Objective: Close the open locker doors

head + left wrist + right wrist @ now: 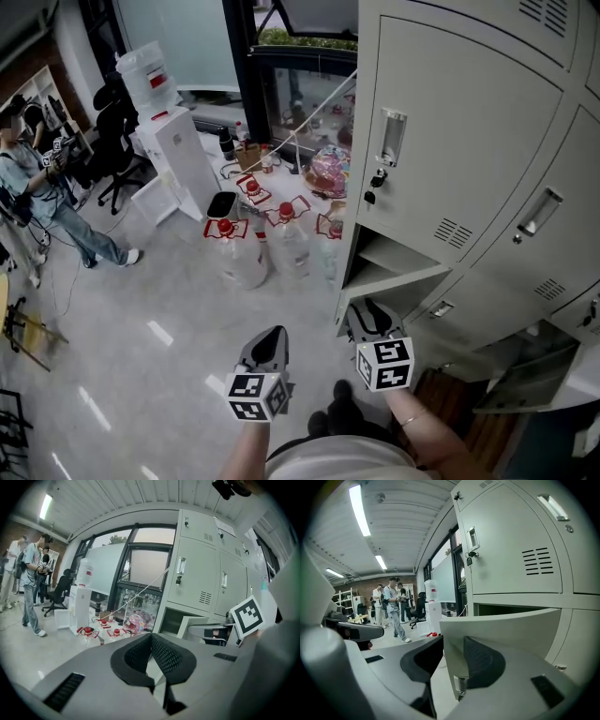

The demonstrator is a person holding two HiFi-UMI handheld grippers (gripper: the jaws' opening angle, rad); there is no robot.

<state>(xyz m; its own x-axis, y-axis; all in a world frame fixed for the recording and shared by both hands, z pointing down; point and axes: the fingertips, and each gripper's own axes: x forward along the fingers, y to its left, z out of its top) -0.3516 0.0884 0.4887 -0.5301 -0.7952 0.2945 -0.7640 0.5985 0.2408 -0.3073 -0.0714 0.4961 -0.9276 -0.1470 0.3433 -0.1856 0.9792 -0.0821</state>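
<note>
The grey locker bank [469, 122] fills the right of the head view. One low compartment [389, 255] stands open, and its door [394, 281] swings out toward me. My right gripper [373, 321] is at that door's free edge. In the right gripper view the door's edge [454, 634] stands between the jaws of the right gripper [452, 644], which are spread wide, with the right pad [483, 663] against the inner face. My left gripper [269, 342] hangs over the floor to the left, shut and empty, its pads [151, 639] meeting at the tips. Another door [530, 375] hangs open at the lower right.
Several clear water bottles with red caps [234, 246] stand on the floor left of the lockers. Behind them are a white water dispenser [173, 150] and a black office chair [117, 141]. A person [37, 187] stands at the far left. My shoes [342, 408] show below the grippers.
</note>
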